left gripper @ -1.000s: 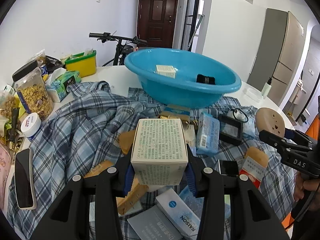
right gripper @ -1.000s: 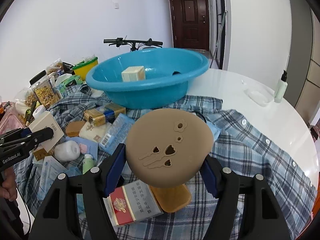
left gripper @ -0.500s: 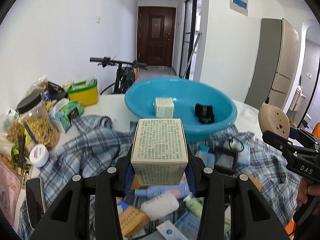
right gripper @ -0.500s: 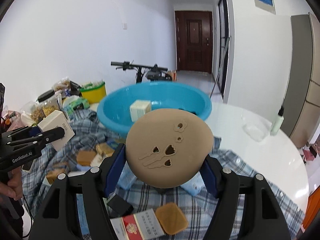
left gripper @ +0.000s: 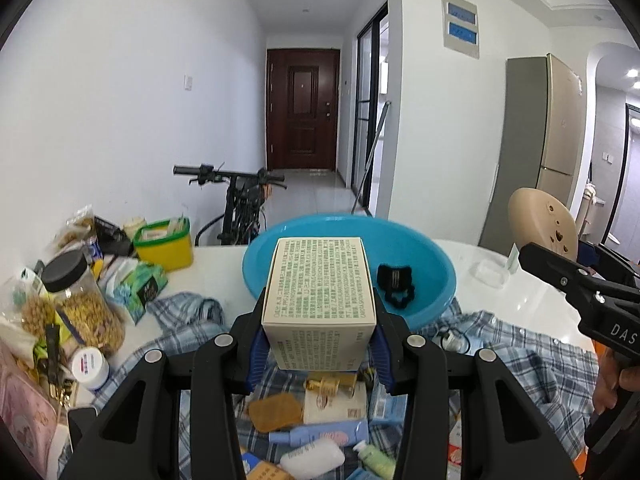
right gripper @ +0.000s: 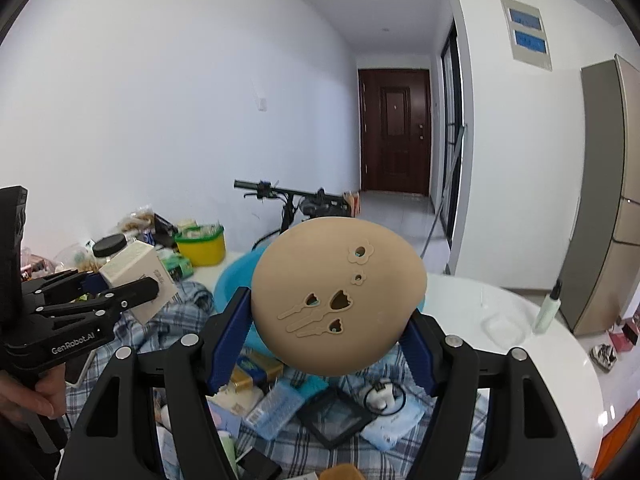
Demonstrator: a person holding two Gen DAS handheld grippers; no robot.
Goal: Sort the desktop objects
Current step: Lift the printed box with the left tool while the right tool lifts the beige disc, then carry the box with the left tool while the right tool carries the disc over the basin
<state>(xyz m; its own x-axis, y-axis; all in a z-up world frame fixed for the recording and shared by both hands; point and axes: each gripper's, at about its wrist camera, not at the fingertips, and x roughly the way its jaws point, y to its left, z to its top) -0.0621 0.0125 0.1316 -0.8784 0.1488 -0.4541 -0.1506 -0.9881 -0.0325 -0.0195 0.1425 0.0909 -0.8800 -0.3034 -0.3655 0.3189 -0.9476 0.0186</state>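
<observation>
Both tools have risen; we find left tool point(left gripper: 318, 344) clamping the printed carton point(left gripper: 320, 296), right tool point(right gripper: 320, 344) the tan oval case point(right gripper: 336, 296); blue basin point(left gripper: 424, 276) lies just ahead, below, nearer the left.

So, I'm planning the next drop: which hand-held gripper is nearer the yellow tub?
Left. The left hand-held gripper is on the yellow tub's side; the right hand-held gripper is farther across.

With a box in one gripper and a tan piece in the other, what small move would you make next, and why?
Probably carry the left gripper forward so its cream printed cardboard box is over the blue plastic basin; the box is gripped, clear of the clutter, and the basin already holds a black item.
</observation>
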